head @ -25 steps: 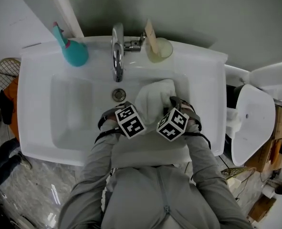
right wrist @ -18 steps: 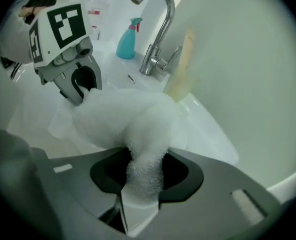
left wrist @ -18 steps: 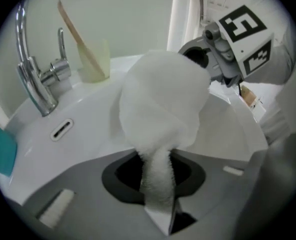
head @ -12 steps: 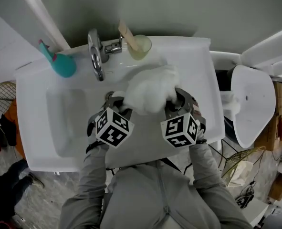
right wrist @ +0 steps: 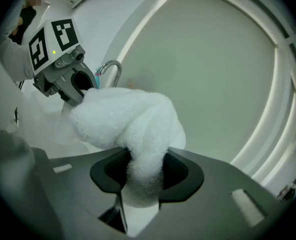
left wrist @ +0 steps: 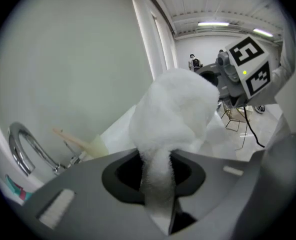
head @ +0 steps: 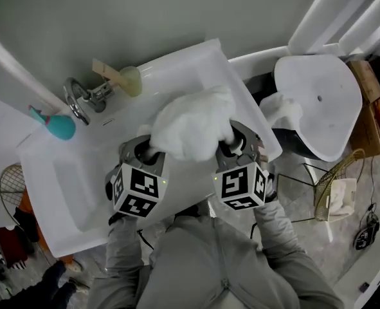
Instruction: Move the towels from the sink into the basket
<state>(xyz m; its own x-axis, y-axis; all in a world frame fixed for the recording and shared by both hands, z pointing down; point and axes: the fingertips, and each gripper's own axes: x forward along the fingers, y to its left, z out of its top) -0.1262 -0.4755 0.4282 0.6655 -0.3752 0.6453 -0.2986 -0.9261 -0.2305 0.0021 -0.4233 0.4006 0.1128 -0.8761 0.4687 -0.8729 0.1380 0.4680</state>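
A fluffy white towel [head: 193,131] hangs in the air above the white sink [head: 61,185], bunched between my two grippers. My left gripper [head: 152,152] is shut on its left end, and the cloth runs down between the jaws in the left gripper view [left wrist: 158,184]. My right gripper [head: 228,148] is shut on the right end, with a fold of towel [right wrist: 127,119] pinched between its jaws [right wrist: 142,184]. The grippers face each other closely. A wire basket [head: 336,188] stands on the floor to the right.
A chrome faucet [head: 77,102], a teal bottle [head: 58,126] and a cup with a wooden stick [head: 128,79] line the sink's back edge. Right of the sink lies more white cloth [head: 281,111] beside a white oval fixture [head: 318,102]. Another wire frame [head: 9,185] is at the left.
Both grippers have risen out of the basin with the towel held between them. The head view has swung to the right, and the sink now lies tilted at the left.
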